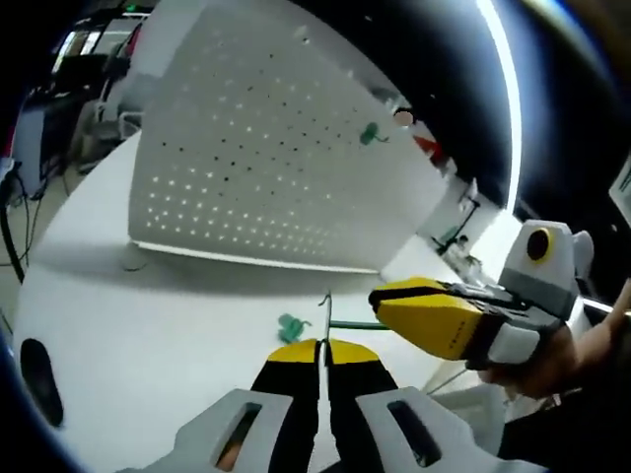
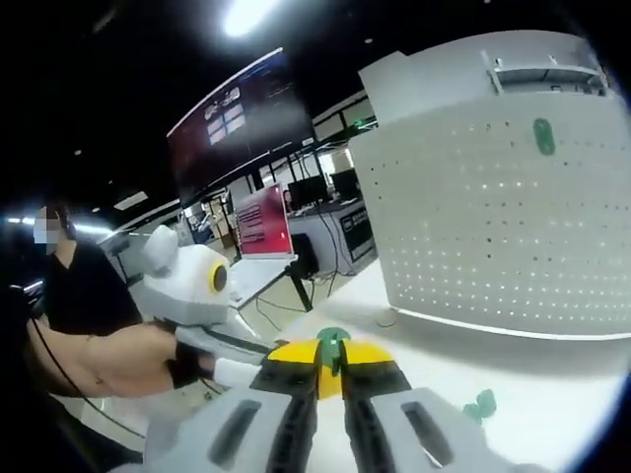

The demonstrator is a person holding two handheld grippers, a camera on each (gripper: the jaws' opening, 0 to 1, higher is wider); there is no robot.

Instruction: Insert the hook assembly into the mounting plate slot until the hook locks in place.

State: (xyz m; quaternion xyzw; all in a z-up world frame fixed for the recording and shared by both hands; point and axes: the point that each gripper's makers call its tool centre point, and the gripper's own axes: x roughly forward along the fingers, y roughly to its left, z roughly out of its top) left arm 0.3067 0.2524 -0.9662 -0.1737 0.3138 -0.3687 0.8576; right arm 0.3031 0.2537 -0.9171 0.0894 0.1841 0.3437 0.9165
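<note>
Left gripper view looks along the left gripper (image 1: 322,357), whose yellow-tipped black jaws are pressed together on a thin metal wire that rises just above the tips; this looks like the stem of a hook assembly (image 1: 325,305), though it is too fine to make out fully. Just beside the tips, on the white worktop (image 1: 148,355), lies a small green hook (image 1: 293,326), and a green rod runs from the wire toward the right gripper (image 1: 385,304), which comes in from the right with its yellow jaws close together and a hand (image 1: 552,360) behind it. Whether those jaws hold the rod cannot be told from this side. Toward the far edge of the worktop stands the white perforated mounting plate (image 1: 266,158), upright and tilted in this view, with another green hook (image 1: 372,133) already sitting in its holes near the upper right corner. Right gripper view shows the right gripper (image 2: 331,363) with its jaws closed on a green piece (image 2: 333,342) that pokes up between the tips. The mounting plate (image 2: 493,207) stands at the right, carrying a green hook (image 2: 542,135) near its top edge, and one more green hook (image 2: 482,403) lies on the worktop (image 2: 552,384) near the plate's lower edge. At the left, a person's hand (image 2: 128,360) grips the body of the left gripper, whose tips are hidden behind the right one.
</note>
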